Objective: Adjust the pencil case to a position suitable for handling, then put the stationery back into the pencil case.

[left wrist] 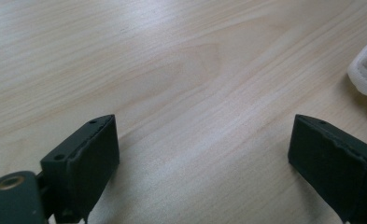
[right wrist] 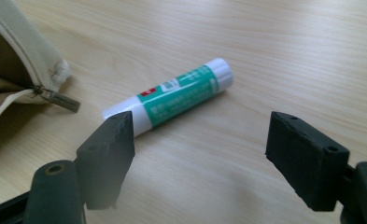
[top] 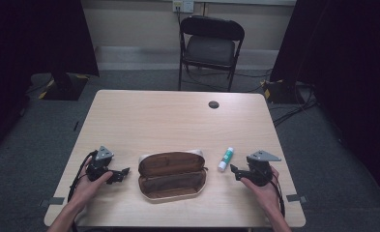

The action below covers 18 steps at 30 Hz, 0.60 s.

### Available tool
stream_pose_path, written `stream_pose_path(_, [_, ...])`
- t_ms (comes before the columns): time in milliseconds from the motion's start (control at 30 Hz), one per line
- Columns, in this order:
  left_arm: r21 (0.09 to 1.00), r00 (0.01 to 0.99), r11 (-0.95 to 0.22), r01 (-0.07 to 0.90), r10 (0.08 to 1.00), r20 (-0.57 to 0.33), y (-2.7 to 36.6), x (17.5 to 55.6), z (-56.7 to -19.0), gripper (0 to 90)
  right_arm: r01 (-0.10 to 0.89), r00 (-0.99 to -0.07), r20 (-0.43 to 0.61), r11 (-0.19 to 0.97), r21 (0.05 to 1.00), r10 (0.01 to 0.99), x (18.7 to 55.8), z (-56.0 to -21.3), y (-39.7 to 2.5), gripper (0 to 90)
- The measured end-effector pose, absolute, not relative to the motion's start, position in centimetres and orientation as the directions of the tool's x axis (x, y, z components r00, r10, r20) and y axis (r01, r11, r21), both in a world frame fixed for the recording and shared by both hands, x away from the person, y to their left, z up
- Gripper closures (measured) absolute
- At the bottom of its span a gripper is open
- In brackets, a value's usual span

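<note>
High view, pale wood table (top: 178, 121), folding chair (top: 211, 43) behind, both grippers' jaws wide, empty.

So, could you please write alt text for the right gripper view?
A green-and-white glue stick lies on a pale wooden table, just beyond the open right gripper. The zipped corner of an open pencil case sits at the left.

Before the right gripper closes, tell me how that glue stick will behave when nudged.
The glue stick is a smooth cylinder lying on its side on the table, so it will probably roll. It looks small and likely light, and its glossy wrapper may slip between the jaws.
</note>
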<state>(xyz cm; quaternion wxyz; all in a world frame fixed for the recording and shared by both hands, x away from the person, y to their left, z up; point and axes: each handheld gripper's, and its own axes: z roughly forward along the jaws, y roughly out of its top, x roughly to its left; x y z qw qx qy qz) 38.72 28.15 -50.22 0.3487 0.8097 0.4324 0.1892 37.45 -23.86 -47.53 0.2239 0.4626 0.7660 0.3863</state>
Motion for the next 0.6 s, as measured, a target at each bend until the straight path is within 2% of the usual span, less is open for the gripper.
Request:
stream_pose_path(133, [0.731,0.545,-0.37,0.573,0.839,-0.002,28.0,38.7,-50.3,7.4,0.536,-0.503,0.038,0.277,0.798,0.863,38.3,-47.0,-22.2,25.6])
stream_pose_path(333, [0.725,0.547,-0.379,0.575,0.837,0.004,28.0,38.7,-50.2,6.7,0.539,-0.506,0.02,0.299,0.788,0.862,40.0,-47.1,-20.4,27.3])
stream_pose_path(600, [0.724,0.549,-0.38,0.576,0.836,0.002,28.0,38.7,-50.2,6.4,0.561,-0.501,0.003,0.322,0.763,0.866,41.1,-48.1,-20.2,28.2])
